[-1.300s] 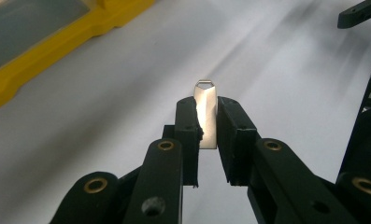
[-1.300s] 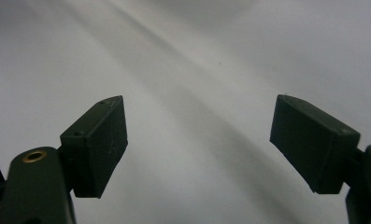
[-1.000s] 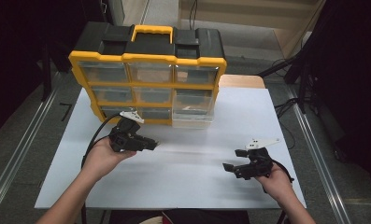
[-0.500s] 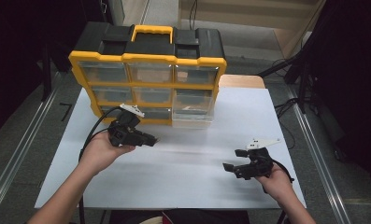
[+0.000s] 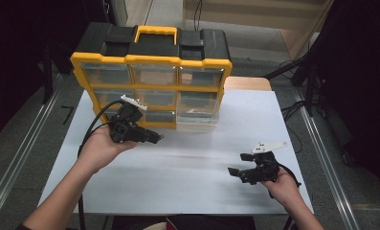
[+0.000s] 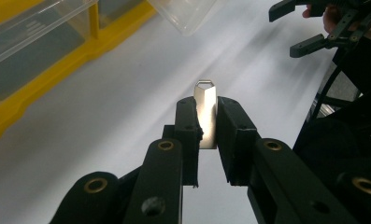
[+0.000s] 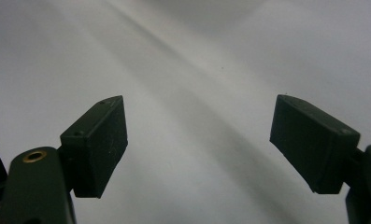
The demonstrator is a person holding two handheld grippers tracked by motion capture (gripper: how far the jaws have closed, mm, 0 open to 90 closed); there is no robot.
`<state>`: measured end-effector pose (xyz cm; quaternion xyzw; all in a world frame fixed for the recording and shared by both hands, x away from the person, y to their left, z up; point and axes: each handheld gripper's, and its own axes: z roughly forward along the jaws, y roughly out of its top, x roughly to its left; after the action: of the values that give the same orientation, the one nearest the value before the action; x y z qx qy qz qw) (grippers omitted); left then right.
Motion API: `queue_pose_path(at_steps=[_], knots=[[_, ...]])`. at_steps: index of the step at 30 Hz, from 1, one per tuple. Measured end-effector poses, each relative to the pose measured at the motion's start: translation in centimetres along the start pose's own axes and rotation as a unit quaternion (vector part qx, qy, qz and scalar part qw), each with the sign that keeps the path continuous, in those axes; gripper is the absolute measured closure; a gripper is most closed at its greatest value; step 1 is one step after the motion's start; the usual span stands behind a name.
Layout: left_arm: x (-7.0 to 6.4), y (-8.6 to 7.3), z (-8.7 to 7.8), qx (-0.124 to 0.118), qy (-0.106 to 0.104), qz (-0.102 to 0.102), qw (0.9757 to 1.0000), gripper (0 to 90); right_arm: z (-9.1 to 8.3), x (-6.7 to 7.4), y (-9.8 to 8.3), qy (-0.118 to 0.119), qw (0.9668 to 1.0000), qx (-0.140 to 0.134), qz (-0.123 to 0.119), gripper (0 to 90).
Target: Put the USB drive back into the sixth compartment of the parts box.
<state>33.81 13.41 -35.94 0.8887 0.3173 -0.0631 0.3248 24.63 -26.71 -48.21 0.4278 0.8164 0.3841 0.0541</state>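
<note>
Here we see the left gripper (image 6: 206, 121) clamped on a small metal tag (image 6: 206, 109), whose long axis runs along the jaws, its looped end poking out past their tips. In the high view it sits left of centre, with the pulled-out clear drawer (image 5: 197, 114) of the yellow organiser (image 5: 151, 60) to the upper right, nearest this hand. The right gripper (image 5: 239, 173), lower right over the worktop (image 5: 187, 182), has its jaws wide apart, holding nothing.

The left hand-held gripper (image 5: 149, 136) is raised with jaws nearly closed, while the right hand-held gripper (image 5: 235, 172) gapes wide.
</note>
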Motion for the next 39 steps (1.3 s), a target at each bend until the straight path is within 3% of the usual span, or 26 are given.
queue_pose_path(at_steps=[14,30,34,39], knots=[[-0.4,1.1,-1.2,-0.001,-0.005,0.003,1.0000,80.0,0.0,0.1,0.0,0.002,1.0000,0.000,-0.002,17.2],[-2.1,5.1,-3.7,-0.014,-0.012,0.065,0.9977,80.0,0.0,0.2,0.1,0.005,1.0000,-0.002,-0.003,17.2],[-2.2,6.1,-3.8,-0.014,-0.016,0.083,0.9964,80.0,-0.1,0.1,0.0,0.005,1.0000,-0.002,-0.005,17.2],[-2.4,7.2,-3.9,-0.022,-0.024,0.114,0.9930,80.0,0.0,0.2,0.0,0.006,1.0000,-0.002,-0.003,17.2]])
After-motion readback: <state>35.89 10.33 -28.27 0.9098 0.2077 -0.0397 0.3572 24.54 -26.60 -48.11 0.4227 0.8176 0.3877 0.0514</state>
